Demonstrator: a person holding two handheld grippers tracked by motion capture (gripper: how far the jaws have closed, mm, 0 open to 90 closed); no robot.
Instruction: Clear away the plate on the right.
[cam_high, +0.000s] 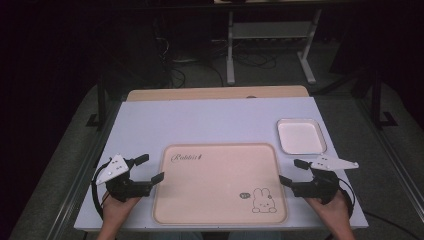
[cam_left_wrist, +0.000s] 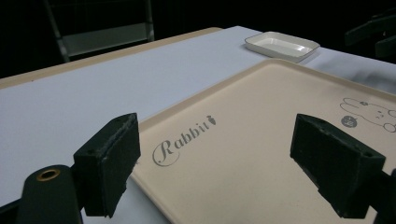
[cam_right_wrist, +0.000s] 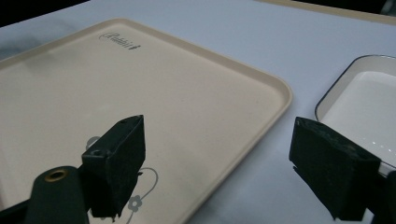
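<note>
While idle — both grippers (cam_high: 150, 168) (cam_high: 294, 172) agape

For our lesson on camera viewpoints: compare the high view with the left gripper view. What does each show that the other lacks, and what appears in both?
High view alone: the person's hands, the left gripper and right gripper as whole tools either side of the beige tray, and the floor with a metal stand beyond the table.

Left gripper view alone: that gripper's open black jaws close up, with the tray's "Rabbit" lettering large between them.

Both: the tray, its rabbit drawing, the white dish and the white table top.
</note>
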